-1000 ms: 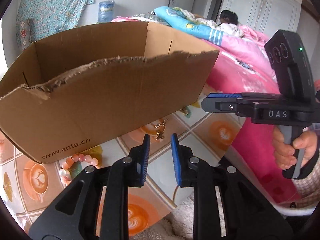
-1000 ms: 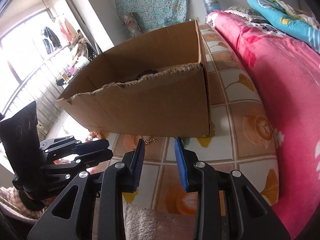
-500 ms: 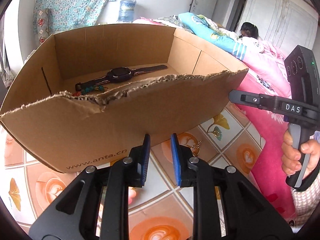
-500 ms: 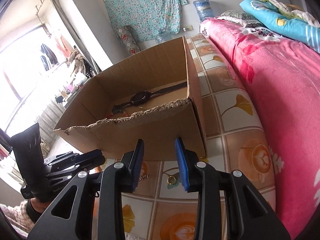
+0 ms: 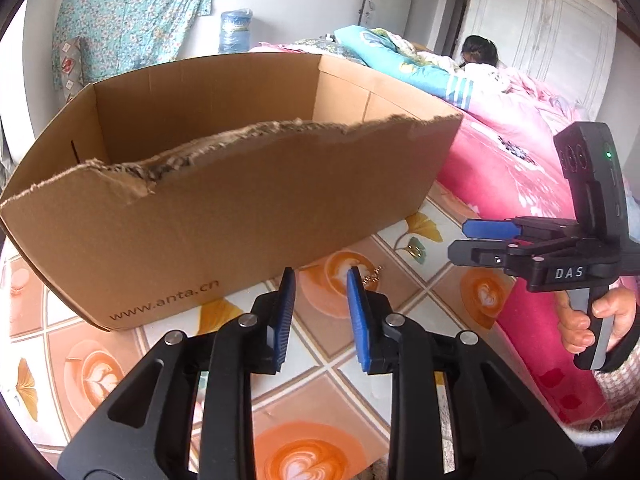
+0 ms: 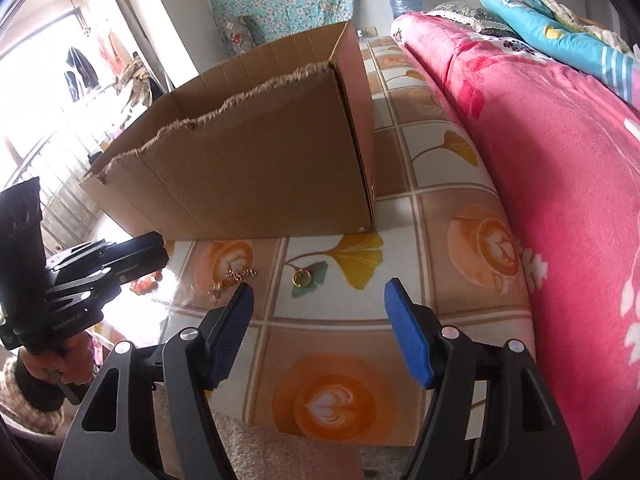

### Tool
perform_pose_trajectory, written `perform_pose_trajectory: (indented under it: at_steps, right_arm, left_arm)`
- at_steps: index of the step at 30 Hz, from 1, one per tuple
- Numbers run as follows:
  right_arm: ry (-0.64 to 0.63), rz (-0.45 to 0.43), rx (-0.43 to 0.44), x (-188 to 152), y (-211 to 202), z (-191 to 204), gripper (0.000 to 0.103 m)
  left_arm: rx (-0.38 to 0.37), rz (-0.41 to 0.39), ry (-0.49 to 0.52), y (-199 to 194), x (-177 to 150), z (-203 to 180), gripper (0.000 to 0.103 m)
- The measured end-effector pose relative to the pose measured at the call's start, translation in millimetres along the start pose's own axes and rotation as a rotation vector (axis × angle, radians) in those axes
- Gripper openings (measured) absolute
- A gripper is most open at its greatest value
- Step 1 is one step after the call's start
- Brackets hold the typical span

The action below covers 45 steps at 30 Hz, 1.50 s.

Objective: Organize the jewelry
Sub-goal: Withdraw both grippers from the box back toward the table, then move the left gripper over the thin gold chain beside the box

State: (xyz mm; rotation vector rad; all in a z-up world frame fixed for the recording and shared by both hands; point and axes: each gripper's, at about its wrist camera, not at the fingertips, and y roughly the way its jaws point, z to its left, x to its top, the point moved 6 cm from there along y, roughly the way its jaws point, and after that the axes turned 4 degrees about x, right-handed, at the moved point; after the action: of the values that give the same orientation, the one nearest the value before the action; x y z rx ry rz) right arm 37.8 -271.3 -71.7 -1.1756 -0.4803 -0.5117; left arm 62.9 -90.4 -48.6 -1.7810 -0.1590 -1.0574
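A gold ring (image 6: 303, 278) lies on the coffee-patterned tiled cloth (image 6: 440, 300), just ahead of my right gripper (image 6: 319, 296). Its jaws are opening wide with nothing between them. A gold chain (image 6: 232, 280) lies left of the ring, near the left blue pad (image 6: 236, 320). In the left wrist view the ring (image 5: 414, 249) and chain (image 5: 372, 276) lie in front of the cardboard box (image 5: 224, 216). My left gripper (image 5: 320, 284) hovers over the cloth near the chain, jaws opening slightly and empty. Pink beads (image 6: 144, 286) show under the left gripper (image 6: 136, 256).
The box's torn front wall (image 6: 260, 168) hides its inside. A pink blanketed bed (image 6: 560, 160) borders the cloth on the right, and a person (image 5: 480, 52) lies on it at the back. A fluffy rug (image 6: 280, 452) sits at the near edge.
Both cameras have dropped lower, so the watch inside the box is hidden behind the front wall. The right jaws have spread wide; the left jaws have parted a little.
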Motion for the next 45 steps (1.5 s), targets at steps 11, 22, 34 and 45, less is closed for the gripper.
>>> perform_pose_trajectory:
  at_steps: [11,22,34,45]
  right_arm:
    - [-0.206,0.043,-0.227,-14,21,25,0.095]
    - [-0.161,0.072,-0.197,-15,18,16,0.097]
    - [-0.164,0.064,-0.201,-13,20,13,0.097]
    - [-0.161,0.067,-0.198,-13,20,13,0.097]
  left_arm:
    - [0.05,0.051,0.074,7,-20,-25,0.026]
    - [0.061,0.066,0.034,-4,-36,-20,0.03]
    - [0.069,0.057,0.048,8,-26,-22,0.031]
    - [0.04,0.062,0.104,27,-15,-37,0.022]
